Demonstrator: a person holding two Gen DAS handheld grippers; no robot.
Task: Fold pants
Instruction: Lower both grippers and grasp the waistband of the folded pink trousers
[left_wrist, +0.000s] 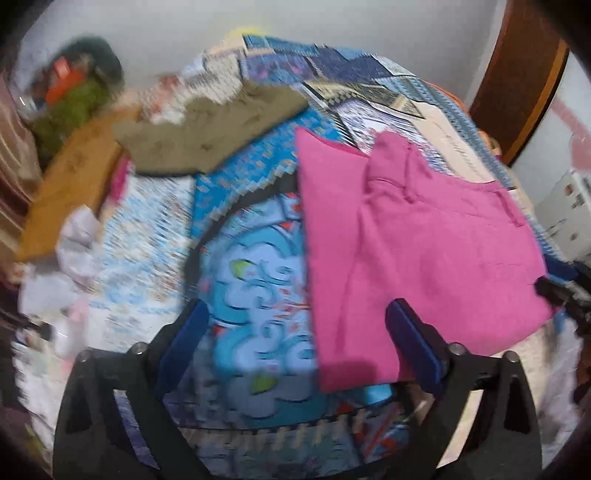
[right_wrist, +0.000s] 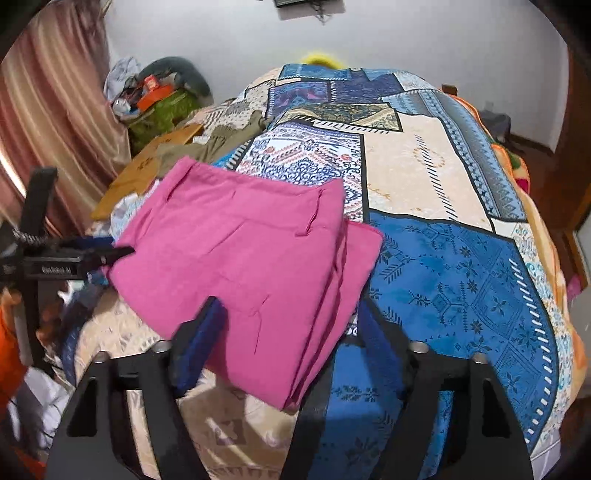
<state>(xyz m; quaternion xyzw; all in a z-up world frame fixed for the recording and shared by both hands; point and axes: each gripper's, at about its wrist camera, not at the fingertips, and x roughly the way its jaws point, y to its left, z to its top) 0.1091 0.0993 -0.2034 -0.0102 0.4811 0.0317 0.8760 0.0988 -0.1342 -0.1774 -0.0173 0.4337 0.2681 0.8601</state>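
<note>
Folded pink pants (left_wrist: 413, 240) lie flat on a patterned bedspread (left_wrist: 258, 295). In the left wrist view my left gripper (left_wrist: 299, 325) stands wide open over the pants' near left edge. One blue pad rests over the pink cloth and the other over the bedspread. In the right wrist view the pants (right_wrist: 240, 251) reach between the fingers of my right gripper (right_wrist: 290, 321). Its jaws stand about half apart around the near corner, and no pad visibly presses the cloth. The left gripper (right_wrist: 110, 254) shows at the pants' far left corner.
An olive garment (left_wrist: 210, 133) and a mustard one (left_wrist: 74, 184) lie further back on the bed. White crumpled cloth (left_wrist: 77, 251) sits at the left. A curtain (right_wrist: 55, 110) and a pile of clutter (right_wrist: 155, 99) stand behind. A wooden door frame (left_wrist: 517, 74) is at the right.
</note>
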